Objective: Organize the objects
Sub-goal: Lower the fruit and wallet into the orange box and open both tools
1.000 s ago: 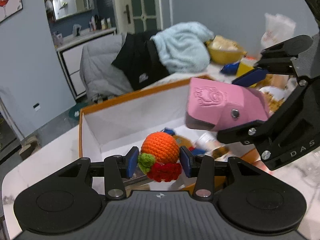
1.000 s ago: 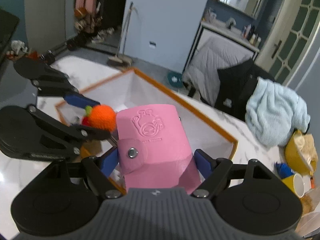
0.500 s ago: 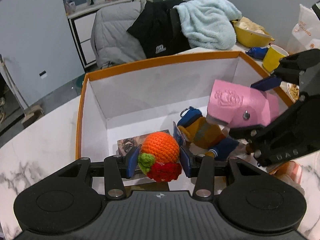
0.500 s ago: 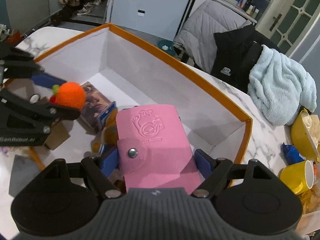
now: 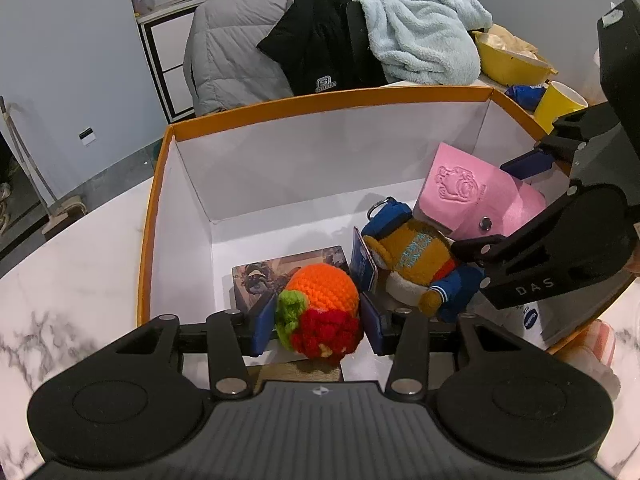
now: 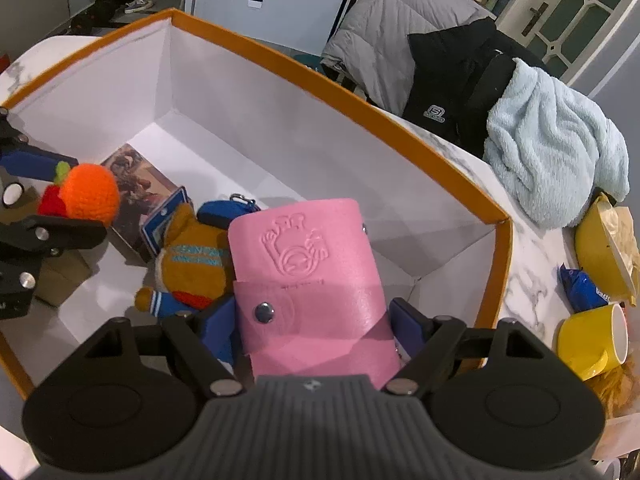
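Note:
My left gripper (image 5: 318, 326) is shut on an orange crocheted fruit toy (image 5: 322, 304) with green and red parts, held low inside the orange-rimmed white box (image 5: 320, 100). My right gripper (image 6: 312, 320) is shut on a pink snap wallet (image 6: 308, 272), held inside the box's right side. The right gripper and wallet (image 5: 472, 200) show at the right of the left wrist view. The toy (image 6: 86, 196) shows at the left of the right wrist view. A brown plush keychain (image 5: 420, 264) and a picture card (image 5: 264, 276) lie on the box floor.
The box stands on a white marble table (image 5: 72, 264). Beyond its far rim a chair holds grey and black jackets (image 5: 320, 52) and a light blue towel (image 5: 424, 36). A yellow bowl (image 6: 600, 248), yellow cup (image 6: 592, 340) and blue packet (image 6: 580, 288) sit right of the box.
Both grippers have dropped from above the box rim down into the box, each still holding its object. The box floor and the plush keychain have come into view.

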`<move>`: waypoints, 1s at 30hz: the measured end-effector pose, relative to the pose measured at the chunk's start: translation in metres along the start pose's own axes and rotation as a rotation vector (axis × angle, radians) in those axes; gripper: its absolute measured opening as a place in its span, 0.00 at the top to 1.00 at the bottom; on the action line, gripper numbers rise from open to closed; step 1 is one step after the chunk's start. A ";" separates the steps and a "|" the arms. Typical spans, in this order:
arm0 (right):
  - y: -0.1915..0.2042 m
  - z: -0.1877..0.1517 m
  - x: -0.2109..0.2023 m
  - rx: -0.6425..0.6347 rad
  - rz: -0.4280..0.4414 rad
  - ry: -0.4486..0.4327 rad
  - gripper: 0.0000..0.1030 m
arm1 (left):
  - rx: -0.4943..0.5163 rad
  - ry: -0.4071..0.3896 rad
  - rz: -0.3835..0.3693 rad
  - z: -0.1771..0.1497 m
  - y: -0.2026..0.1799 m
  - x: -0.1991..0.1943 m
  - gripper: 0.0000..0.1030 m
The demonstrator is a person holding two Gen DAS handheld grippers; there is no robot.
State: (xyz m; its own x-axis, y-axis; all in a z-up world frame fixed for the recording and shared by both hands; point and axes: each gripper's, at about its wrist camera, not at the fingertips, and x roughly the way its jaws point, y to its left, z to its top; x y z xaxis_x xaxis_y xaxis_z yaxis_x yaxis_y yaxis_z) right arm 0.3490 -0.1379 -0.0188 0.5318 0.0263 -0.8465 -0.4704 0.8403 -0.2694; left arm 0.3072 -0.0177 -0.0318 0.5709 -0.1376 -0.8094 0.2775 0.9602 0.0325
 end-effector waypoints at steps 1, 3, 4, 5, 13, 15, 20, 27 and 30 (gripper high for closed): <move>0.000 0.000 0.001 0.000 -0.001 0.000 0.20 | 0.001 0.002 0.000 0.000 0.000 0.001 0.48; 0.000 -0.001 0.001 0.001 -0.001 -0.001 0.19 | 0.009 0.011 0.006 0.000 -0.001 0.003 0.41; 0.000 -0.001 0.001 0.000 0.000 -0.001 0.19 | 0.017 0.015 0.011 0.000 -0.002 0.004 0.39; 0.000 -0.001 0.001 0.000 -0.001 -0.002 0.19 | 0.017 0.016 0.011 -0.001 -0.002 0.004 0.39; -0.003 0.000 -0.002 0.048 -0.029 -0.032 0.16 | 0.014 0.011 0.004 0.000 -0.004 0.004 0.30; -0.005 0.000 -0.002 0.057 -0.025 -0.030 0.15 | 0.012 0.011 0.003 0.000 -0.004 0.003 0.30; -0.006 -0.002 -0.004 0.076 -0.027 -0.044 0.15 | 0.011 0.005 0.001 0.000 -0.004 0.000 0.30; -0.007 -0.005 -0.011 0.093 -0.028 -0.062 0.15 | 0.013 -0.008 -0.002 -0.001 -0.004 -0.010 0.30; -0.007 -0.007 -0.016 0.101 -0.022 -0.063 0.14 | 0.014 -0.012 0.004 -0.001 -0.004 -0.016 0.30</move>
State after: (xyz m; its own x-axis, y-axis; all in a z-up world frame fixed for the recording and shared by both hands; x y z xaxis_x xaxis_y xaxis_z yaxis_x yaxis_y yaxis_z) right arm 0.3395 -0.1480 -0.0066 0.5860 0.0387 -0.8094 -0.3866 0.8912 -0.2373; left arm 0.2965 -0.0197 -0.0194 0.5816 -0.1365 -0.8020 0.2855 0.9574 0.0441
